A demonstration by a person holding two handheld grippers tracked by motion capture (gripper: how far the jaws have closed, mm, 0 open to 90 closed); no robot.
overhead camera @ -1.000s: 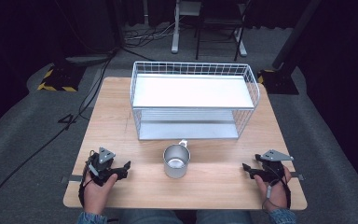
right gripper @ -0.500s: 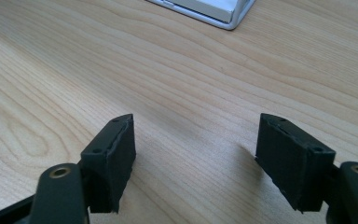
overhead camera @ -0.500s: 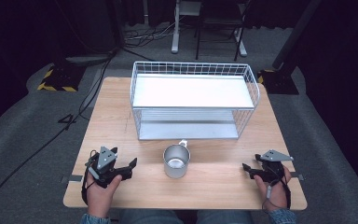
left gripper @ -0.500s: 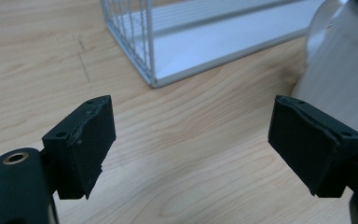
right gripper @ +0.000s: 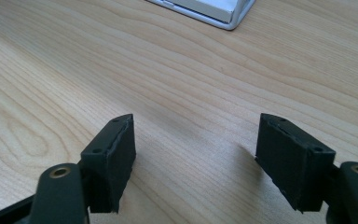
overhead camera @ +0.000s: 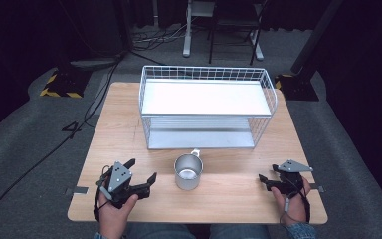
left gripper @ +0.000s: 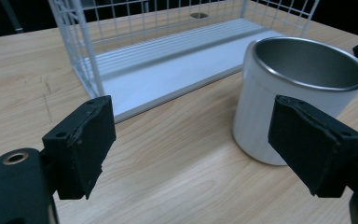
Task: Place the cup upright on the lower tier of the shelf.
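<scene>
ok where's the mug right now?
In the high view the mug stands upright at the table's near middle, just in front of the wire rack, between the two grippers and closer to the left gripper.

Black claws [overhead camera: 140, 175], grey plates, blue cuffs [overhead camera: 298, 230]

one mug [overhead camera: 188, 172] (steel), one wire basket [overhead camera: 206, 74], two grippers

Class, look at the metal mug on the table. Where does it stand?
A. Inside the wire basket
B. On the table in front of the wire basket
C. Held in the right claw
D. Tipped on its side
B: the mug stands upright on the table, just in front of the wire basket, apart from both claws.
</scene>
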